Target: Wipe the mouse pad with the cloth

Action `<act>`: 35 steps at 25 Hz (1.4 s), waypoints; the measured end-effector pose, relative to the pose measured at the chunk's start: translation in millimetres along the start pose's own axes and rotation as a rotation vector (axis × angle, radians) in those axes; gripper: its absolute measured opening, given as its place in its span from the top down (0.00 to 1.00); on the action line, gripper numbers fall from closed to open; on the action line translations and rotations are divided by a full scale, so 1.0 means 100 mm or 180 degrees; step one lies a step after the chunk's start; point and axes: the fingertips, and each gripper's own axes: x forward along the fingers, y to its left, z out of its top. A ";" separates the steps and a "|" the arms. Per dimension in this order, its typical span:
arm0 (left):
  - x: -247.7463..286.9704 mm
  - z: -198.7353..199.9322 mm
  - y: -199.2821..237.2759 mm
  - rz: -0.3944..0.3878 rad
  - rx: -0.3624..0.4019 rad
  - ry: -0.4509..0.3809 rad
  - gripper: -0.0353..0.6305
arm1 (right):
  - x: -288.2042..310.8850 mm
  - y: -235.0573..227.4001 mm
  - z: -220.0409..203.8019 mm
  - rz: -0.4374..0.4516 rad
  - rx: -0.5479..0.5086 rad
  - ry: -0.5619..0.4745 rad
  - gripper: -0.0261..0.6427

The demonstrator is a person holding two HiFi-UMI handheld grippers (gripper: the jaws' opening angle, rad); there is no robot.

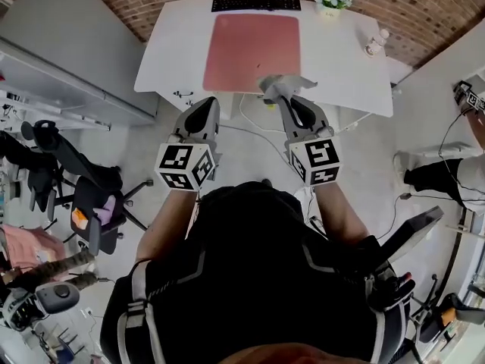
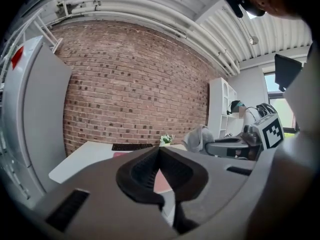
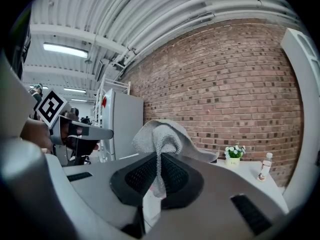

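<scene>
Both held level: right tool (image 1: 281, 97) pinching cloth (image 1: 285, 83), left tool (image 1: 202, 106) closed.

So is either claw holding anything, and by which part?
The right claw pinches the grey cloth by a bunched fold; the left claw is shut on nothing.

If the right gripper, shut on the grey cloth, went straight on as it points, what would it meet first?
Probably the red brick wall: the right gripper looks held level, above the white table and pink mouse pad. Depth is unclear.
</scene>
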 end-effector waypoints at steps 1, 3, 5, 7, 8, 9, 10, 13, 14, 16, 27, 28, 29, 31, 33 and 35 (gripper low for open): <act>0.03 -0.01 0.02 0.0019 0.0001 0.0009 0.94 | 0.07 -0.03 -0.02 0.0029 -0.0006 0.0014 0.92; 0.09 -0.06 0.08 0.0062 -0.0019 0.0043 0.94 | 0.21 -0.04 -0.06 0.0113 -0.0042 0.0048 0.92; 0.12 -0.09 0.16 0.0120 -0.0064 0.0073 0.94 | 0.35 -0.02 -0.07 0.0192 -0.0099 0.0085 0.92; 0.15 -0.11 0.28 0.0157 -0.0099 0.0087 0.94 | 0.50 0.04 -0.08 0.0256 -0.0133 0.0128 0.92; 0.16 -0.13 0.34 0.0166 -0.0106 0.0095 0.94 | 0.59 0.08 -0.09 0.0295 -0.0145 0.0151 0.92; 0.18 -0.16 0.41 0.0171 -0.0114 0.0101 0.94 | 0.68 0.13 -0.11 0.0331 -0.0164 0.0173 0.92; 0.21 -0.18 0.49 0.0176 -0.0128 0.0102 0.94 | 0.77 0.17 -0.14 0.0360 -0.0193 0.0192 0.92; 0.29 -0.27 0.73 0.0181 -0.0191 0.0109 0.94 | 1.08 0.27 -0.23 0.0419 -0.0247 0.0273 0.92; 0.32 -0.30 0.82 0.0184 -0.0203 0.0128 0.94 | 1.19 0.30 -0.27 0.0444 -0.0223 0.0306 0.92; 0.38 -0.34 1.03 0.0194 -0.0220 0.0178 0.94 | 1.42 0.37 -0.34 0.0497 -0.0179 0.0378 0.92; 0.72 -0.76 2.00 0.0242 -0.0362 0.0436 0.94 | 2.56 0.69 -0.95 0.0656 -0.0357 0.0836 0.92; 0.76 -0.79 2.05 0.0225 -0.0374 0.0451 0.94 | 2.62 0.72 -1.00 0.0666 -0.0374 0.0875 0.92; 0.81 -0.83 2.11 0.0205 -0.0379 0.0467 0.94 | 2.68 0.74 -1.06 0.0677 -0.0381 0.0924 0.92; 0.91 -0.90 2.21 0.0178 -0.0387 0.0511 0.94 | 2.80 0.78 -1.19 0.0693 -0.0370 0.1046 0.92; 0.99 -1.00 2.33 0.0180 -0.0424 0.0572 0.94 | 2.92 0.80 -1.33 0.0709 -0.0367 0.1191 0.92; 1.04 -1.10 2.44 0.0199 -0.0484 0.0633 0.94 | 3.02 0.83 -1.44 0.0702 -0.0395 0.1298 0.92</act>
